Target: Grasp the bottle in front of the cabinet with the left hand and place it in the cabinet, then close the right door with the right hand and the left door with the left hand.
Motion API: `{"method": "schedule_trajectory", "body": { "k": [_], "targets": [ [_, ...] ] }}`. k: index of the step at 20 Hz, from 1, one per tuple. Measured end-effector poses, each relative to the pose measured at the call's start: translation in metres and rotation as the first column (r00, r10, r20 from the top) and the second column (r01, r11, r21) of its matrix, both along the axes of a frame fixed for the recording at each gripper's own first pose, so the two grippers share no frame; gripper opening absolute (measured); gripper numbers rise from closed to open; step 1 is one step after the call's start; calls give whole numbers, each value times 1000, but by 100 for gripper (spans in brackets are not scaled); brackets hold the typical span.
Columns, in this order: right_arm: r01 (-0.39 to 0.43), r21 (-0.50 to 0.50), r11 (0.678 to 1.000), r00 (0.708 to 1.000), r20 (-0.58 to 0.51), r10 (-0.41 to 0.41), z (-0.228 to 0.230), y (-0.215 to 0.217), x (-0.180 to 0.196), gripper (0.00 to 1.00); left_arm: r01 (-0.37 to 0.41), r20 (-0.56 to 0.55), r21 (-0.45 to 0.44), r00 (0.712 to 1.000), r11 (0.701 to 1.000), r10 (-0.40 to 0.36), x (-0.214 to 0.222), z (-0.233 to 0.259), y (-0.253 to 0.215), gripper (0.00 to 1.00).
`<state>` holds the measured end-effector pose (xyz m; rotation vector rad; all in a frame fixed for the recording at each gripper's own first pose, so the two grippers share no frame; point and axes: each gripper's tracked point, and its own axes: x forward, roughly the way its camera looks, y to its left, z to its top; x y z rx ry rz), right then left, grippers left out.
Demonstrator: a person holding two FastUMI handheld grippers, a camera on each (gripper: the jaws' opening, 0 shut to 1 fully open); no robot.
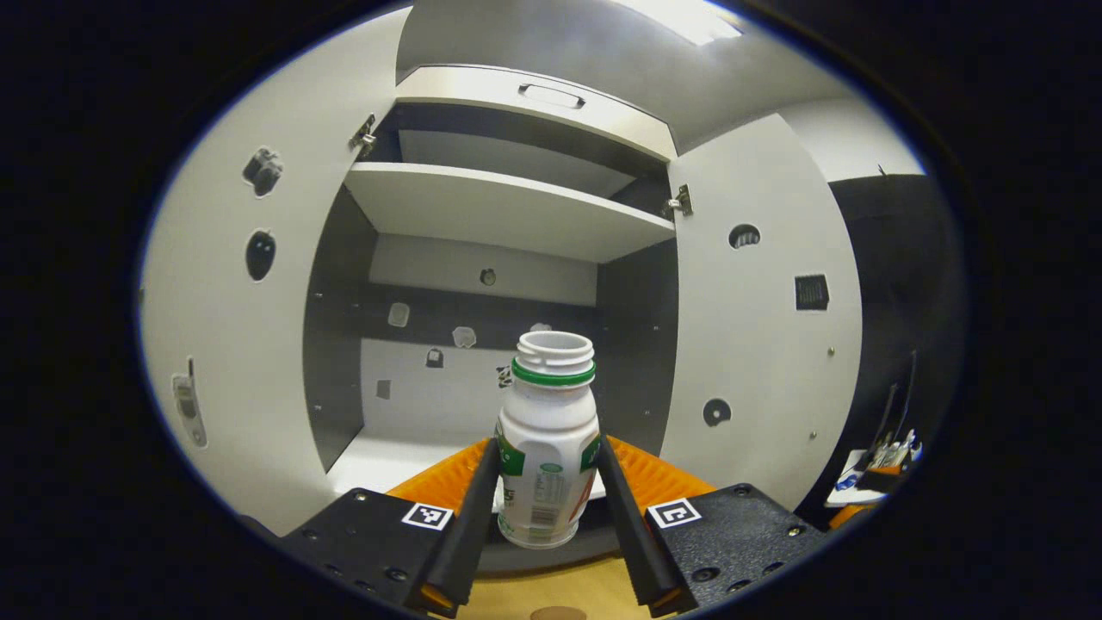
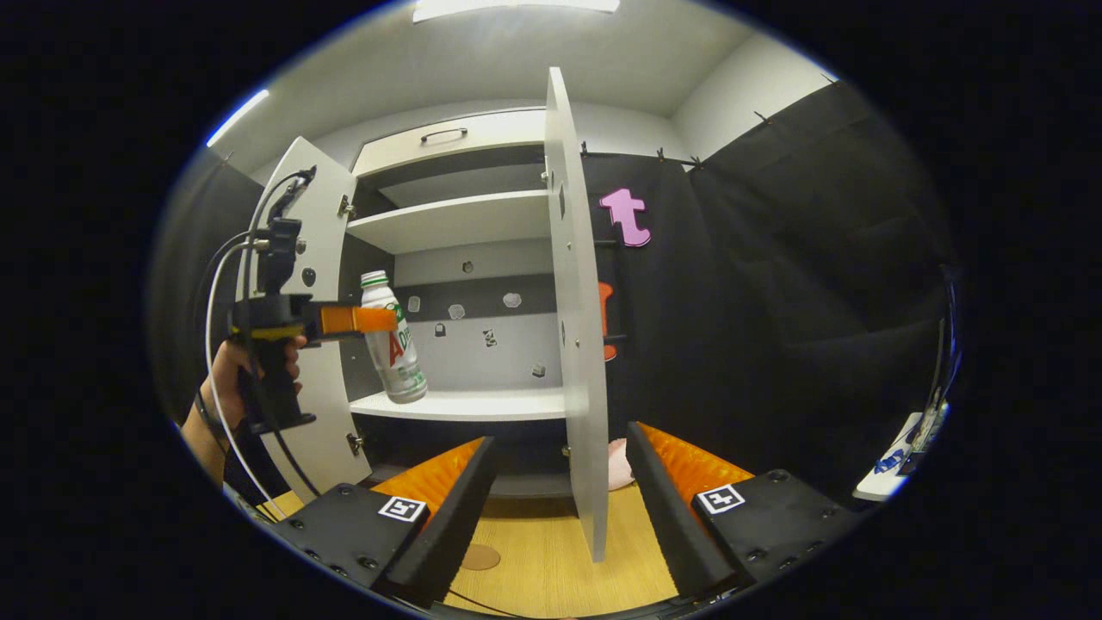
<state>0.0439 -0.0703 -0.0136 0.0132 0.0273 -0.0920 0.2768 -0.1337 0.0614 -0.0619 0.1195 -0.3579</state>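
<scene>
A white bottle [image 1: 548, 430] with a green neck ring and no cap stands upright between the fingers of my left gripper [image 1: 548, 491], which is shut on its body. Ahead of it is the white cabinet with both doors swung wide, the left door [image 1: 232, 344] and the right door [image 1: 758, 344]. In the right gripper view a hand holds the left gripper [image 2: 379, 320], and the bottle [image 2: 394, 344] hangs tilted just above the front of the lower shelf [image 2: 469, 403]. My right gripper [image 2: 560, 491] is open and holds nothing. The right door [image 2: 575, 327] stands edge-on beyond it.
An upper shelf [image 1: 508, 207] splits the cabinet, and a drawer front with a handle [image 1: 551, 95] sits on top. The wooden tabletop [image 2: 551, 551] lies below the cabinet. Small items lie on a white surface [image 1: 882, 456] at the far right.
</scene>
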Motion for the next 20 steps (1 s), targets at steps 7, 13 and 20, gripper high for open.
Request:
{"method": "schedule_trajectory", "body": {
  "k": [7, 13, 20],
  "targets": [
    [136, 9, 991, 991, -4, -136, 0, -52, -24, 89, -36, -101, 82, 994, 996, 45, 132, -23, -19, 68],
    [255, -2, 967, 967, -12, -255, -1, -89, -55, 98, -58, -184, 127, 979, 990, 81, 178, -67, -30, 69],
    [336, -10, 942, 942, -20, -336, 1, -116, -75, 98, -98, -305, 119, 943, 988, 130, 202, -124, -16, 69]
  ]
}}
